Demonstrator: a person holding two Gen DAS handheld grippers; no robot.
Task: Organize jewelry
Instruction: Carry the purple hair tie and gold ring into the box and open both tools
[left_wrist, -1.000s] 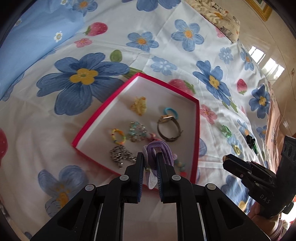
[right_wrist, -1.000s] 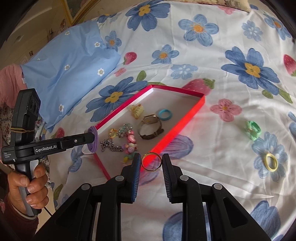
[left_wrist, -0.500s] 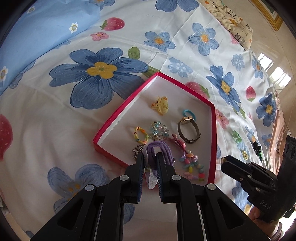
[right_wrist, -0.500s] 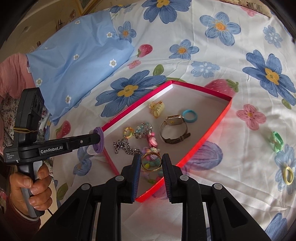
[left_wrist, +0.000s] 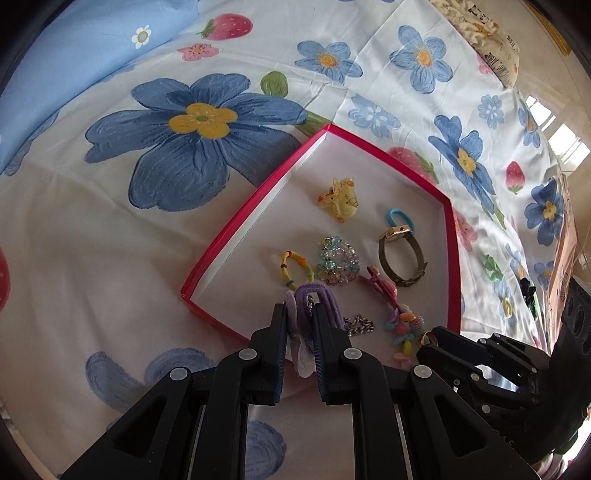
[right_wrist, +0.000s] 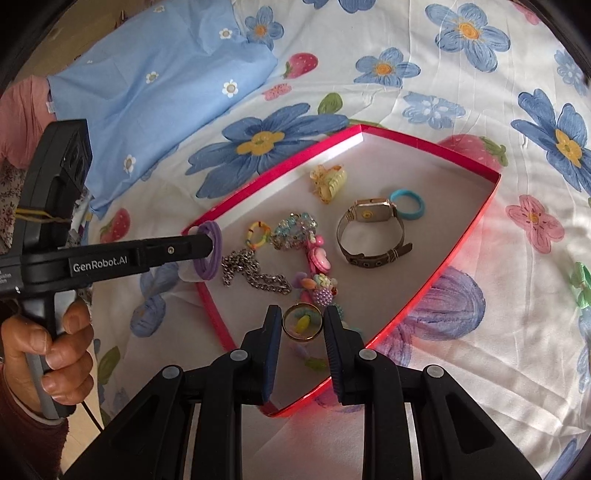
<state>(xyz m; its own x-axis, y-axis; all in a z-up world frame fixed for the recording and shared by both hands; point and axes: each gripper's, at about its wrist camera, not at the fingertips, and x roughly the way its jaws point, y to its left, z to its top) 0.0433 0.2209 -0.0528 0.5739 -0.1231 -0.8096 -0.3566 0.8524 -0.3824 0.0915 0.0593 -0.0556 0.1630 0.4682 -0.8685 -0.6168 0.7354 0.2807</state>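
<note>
A red-rimmed tray (left_wrist: 258, 195) (right_wrist: 436, 147) lies on the flowered bedspread. It holds a watch (right_wrist: 369, 229), a blue ring (right_wrist: 407, 205), a yellow hair claw (left_wrist: 340, 199), a beaded bracelet (left_wrist: 338, 260), a silver chain (right_wrist: 255, 275) and a bead charm string (right_wrist: 317, 277). My left gripper (left_wrist: 300, 314) (right_wrist: 207, 251) is shut on a purple hair tie (left_wrist: 321, 295) (right_wrist: 208, 251) over the tray's near left corner. My right gripper (right_wrist: 302, 325) (left_wrist: 430, 338) is shut on a gold ring (right_wrist: 302, 325) just above the tray's near end.
A green hair clip (right_wrist: 581, 284) and a black item (left_wrist: 528, 295) lie on the bedspread right of the tray. A blue pillowcase (right_wrist: 155, 81) lies at the far left. A hand (right_wrist: 55, 350) grips the left handle. Tiled floor shows beyond the bed's far edge.
Both grippers have moved in over the tray. The right one carried the gold ring from outside the red rim to above the tray's near end. The left one still holds the purple tie.
</note>
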